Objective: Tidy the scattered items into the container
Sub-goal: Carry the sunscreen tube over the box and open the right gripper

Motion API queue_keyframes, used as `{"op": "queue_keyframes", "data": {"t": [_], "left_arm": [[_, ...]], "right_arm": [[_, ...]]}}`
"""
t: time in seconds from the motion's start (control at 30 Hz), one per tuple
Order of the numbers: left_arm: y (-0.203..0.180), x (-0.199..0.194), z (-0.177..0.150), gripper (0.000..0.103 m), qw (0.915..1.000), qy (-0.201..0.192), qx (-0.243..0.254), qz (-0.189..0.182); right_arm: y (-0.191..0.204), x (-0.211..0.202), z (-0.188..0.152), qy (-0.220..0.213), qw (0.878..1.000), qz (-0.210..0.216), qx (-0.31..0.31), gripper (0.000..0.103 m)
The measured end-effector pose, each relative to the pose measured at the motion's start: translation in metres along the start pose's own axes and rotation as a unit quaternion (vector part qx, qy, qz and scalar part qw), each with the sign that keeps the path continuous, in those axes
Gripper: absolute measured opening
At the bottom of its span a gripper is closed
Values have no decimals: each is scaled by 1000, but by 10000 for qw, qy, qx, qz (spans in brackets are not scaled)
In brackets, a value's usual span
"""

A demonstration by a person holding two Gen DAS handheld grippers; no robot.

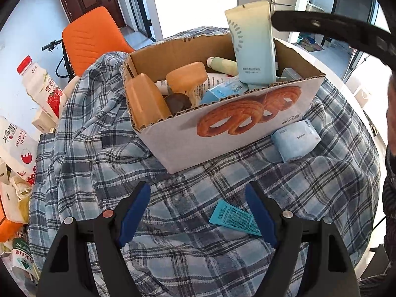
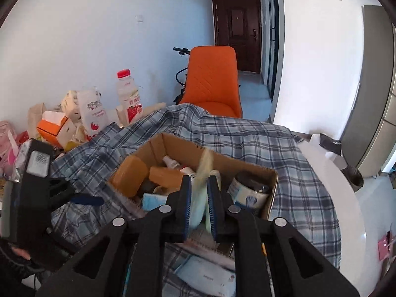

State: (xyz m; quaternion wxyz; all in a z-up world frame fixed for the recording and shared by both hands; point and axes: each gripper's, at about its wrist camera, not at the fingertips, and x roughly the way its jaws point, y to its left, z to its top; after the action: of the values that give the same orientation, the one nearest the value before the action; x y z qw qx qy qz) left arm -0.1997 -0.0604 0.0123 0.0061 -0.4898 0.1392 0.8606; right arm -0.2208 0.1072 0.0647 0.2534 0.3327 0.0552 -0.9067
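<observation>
A cardboard box (image 1: 247, 128) printed with pastry rings stands on a blue plaid cloth (image 1: 198, 259) and holds bottles, amber soap-like blocks and packets. My left gripper (image 1: 198, 212) is open and empty, low over the cloth in front of the box. A small teal tube (image 1: 234, 217) lies by its right finger. A pale blue tissue pack (image 1: 294, 139) lies to the right of the box. My right gripper (image 2: 199, 205) is shut on a pale blue-and-cream tube (image 2: 201, 193), which stands upright in the box in the left wrist view (image 1: 252, 44). The box (image 2: 158, 146) lies beyond it.
An orange chair (image 2: 212, 79) stands behind the table. Snack bags, a red-capped drink bottle (image 1: 39, 84) and cartons crowd the left side. The white table edge (image 2: 346, 198) curves on the right. A tissue pack (image 2: 208, 277) lies under my right gripper.
</observation>
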Motion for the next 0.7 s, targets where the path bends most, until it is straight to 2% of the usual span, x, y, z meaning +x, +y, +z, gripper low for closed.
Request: {"op": "queue_keyframes", "data": {"t": [0.03, 0.1, 0.17, 0.37, 0.53, 0.6, 0.7], "left_arm": [[0, 0, 0, 81, 10000, -6, -13, -10], [0, -2, 0, 81, 10000, -34, -17, 2], [-1, -2, -1, 81, 10000, -37, -25, 38], [-9, 7, -13, 81, 9998, 156, 99, 34], [-28, 15, -21, 81, 9981, 391, 467, -46], [-37, 15, -23, 81, 9966, 446, 676, -118], [-47, 16, -25, 81, 9945, 507, 889, -241]], "right_arm": [[0, -5, -3, 41, 10000, 54, -29, 18], [-1, -14, -11, 119, 9999, 8, -101, 39], [-2, -21, -23, 254, 9995, -46, -164, 52], [-1, -15, -73, 1154, 9929, 182, -224, 52], [3, 8, -105, 1644, 9822, -348, -839, 52], [-1, 15, -108, 1756, 9800, -224, -908, 52], [-16, 30, -109, 2000, 9768, 192, -740, 52]]}}
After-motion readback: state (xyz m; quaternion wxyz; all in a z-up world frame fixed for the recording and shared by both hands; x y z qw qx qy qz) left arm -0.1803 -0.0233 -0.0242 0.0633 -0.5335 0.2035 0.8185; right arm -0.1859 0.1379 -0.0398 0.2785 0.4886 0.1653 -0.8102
